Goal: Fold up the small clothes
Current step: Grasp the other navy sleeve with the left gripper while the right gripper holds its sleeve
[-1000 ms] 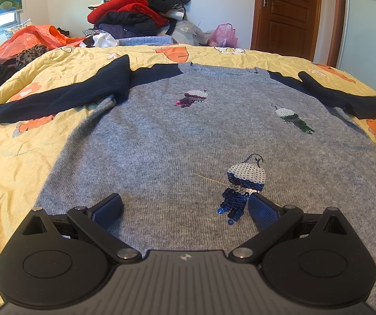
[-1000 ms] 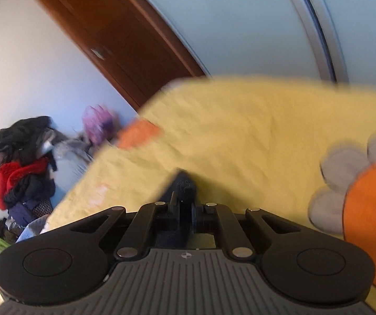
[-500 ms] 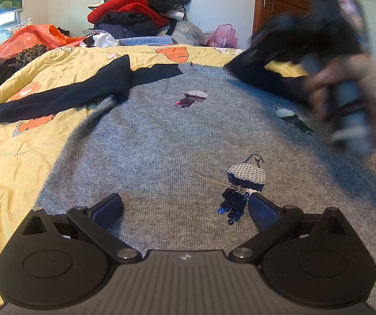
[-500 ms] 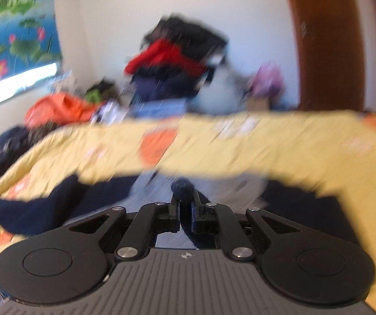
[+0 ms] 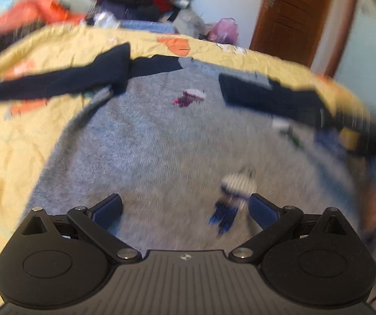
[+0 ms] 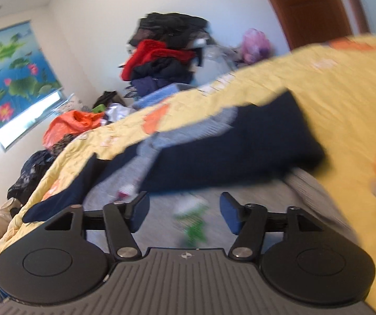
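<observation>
1. Two sleeves, and one is dealt with: the right navy sleeve (image 5: 269, 97) lies folded in across the chest of the grey sweater (image 5: 161, 141), which is spread flat on the yellow bedspread (image 5: 12, 141).
2. The left sleeve (image 5: 56, 81) lies stretched out over the quilt, not yet folded, and neither is the body. I'd call it an early stage.
3. Left gripper (image 5: 185, 210) hovers over the hem, jaws spread wide, holding nothing.
4. Right gripper (image 6: 184, 211) is just as open and empty, near the folded sleeve.
5. Only the left view shows the whole sweater; only the right view shows the lotus picture (image 6: 9, 78) on the wall and the clothes pile (image 6: 167, 50) clearly.
</observation>
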The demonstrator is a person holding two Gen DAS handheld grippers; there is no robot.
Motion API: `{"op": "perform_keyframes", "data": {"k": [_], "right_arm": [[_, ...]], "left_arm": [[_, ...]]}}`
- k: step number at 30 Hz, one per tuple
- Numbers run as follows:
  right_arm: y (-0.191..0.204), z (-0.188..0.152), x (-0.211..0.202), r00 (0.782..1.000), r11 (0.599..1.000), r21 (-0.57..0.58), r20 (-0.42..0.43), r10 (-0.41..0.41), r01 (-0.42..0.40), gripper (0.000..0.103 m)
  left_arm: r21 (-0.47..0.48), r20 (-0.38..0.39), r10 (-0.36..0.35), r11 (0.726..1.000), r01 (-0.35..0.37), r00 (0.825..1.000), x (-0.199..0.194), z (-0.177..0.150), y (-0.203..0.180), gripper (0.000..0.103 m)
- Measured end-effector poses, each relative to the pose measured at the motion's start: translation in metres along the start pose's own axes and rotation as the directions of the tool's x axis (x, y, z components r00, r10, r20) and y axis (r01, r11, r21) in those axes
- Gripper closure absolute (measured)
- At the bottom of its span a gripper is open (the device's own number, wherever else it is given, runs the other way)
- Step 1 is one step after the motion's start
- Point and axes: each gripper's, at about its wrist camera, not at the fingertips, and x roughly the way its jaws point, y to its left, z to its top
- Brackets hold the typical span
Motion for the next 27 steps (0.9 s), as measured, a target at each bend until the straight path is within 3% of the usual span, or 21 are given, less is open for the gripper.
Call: {"op": "perform_keyframes", "data": {"k": [1, 3, 6, 10, 12, 14, 17, 18, 19, 20, 24, 27], "right_arm": [[-0.009, -0.003, -0.001, 1.0, 0.999, 0.046, 0.012, 0.02, -0.021, 0.038], [-0.015, -0.003, -0.004, 0.998, 0.993, 0.096, 0.033, 0.059, -0.062, 0.029], [-0.017, -0.004, -0.002, 0.996, 0.991, 0.098, 0.032, 0.083, -0.086, 0.024], [-0.021, -0.003, -0.005, 0.99, 0.984, 0.117, 0.039, 0.134, -0.137, 0.02], [-0.023, -0.003, -0.006, 0.988, 0.979, 0.131, 0.047, 0.148, -0.153, 0.02], [-0.023, -0.003, -0.007, 0.987, 0.978, 0.133, 0.049, 0.154, -0.159, 0.019], [-0.022, -0.003, -0.007, 0.986, 0.978, 0.129, 0.047, 0.161, -0.166, 0.018], [-0.022, -0.002, -0.007, 0.985, 0.977, 0.129, 0.048, 0.164, -0.169, 0.018], [-0.022, -0.002, -0.007, 0.985, 0.976, 0.13, 0.048, 0.167, -0.172, 0.017], [-0.022, -0.002, -0.007, 0.984, 0.976, 0.131, 0.049, 0.17, -0.175, 0.017], [-0.023, -0.002, -0.008, 0.983, 0.974, 0.136, 0.053, 0.178, -0.184, 0.017], [-0.024, -0.002, -0.007, 0.982, 0.973, 0.137, 0.054, 0.179, -0.184, 0.017]], "left_arm": [[-0.08, 0.016, -0.066, 0.995, 0.067, 0.998, -0.001, 0.01, 0.007, 0.0], [-0.214, 0.058, -0.192, 0.956, 0.2, 0.98, 0.006, 0.034, 0.017, 0.0], [-0.291, 0.054, -0.322, 0.9, 0.324, 0.945, 0.036, 0.074, 0.013, 0.0], [-0.416, -0.046, -0.423, 0.832, 0.367, 0.905, 0.101, 0.108, -0.002, 0.0], [-0.467, -0.076, -0.414, 0.819, 0.334, 0.907, 0.127, 0.11, -0.008, 0.0], [-0.464, -0.063, -0.394, 0.825, 0.323, 0.917, 0.143, 0.112, -0.019, 0.001], [-0.392, -0.04, -0.325, 0.875, 0.284, 0.945, 0.155, 0.122, -0.039, 0.007], [-0.368, -0.04, -0.3, 0.891, 0.265, 0.953, 0.159, 0.124, -0.045, 0.041], [-0.347, -0.075, -0.274, 0.908, 0.233, 0.959, 0.166, 0.127, -0.05, 0.086], [-0.332, -0.122, -0.252, 0.922, 0.2, 0.96, 0.174, 0.129, -0.05, 0.097], [-0.196, -0.096, -0.197, 0.965, 0.175, 0.976, 0.166, 0.142, -0.071, 0.096], [-0.099, 0.01, -0.17, 0.98, 0.17, 0.985, 0.137, 0.158, -0.072, 0.096]]}}
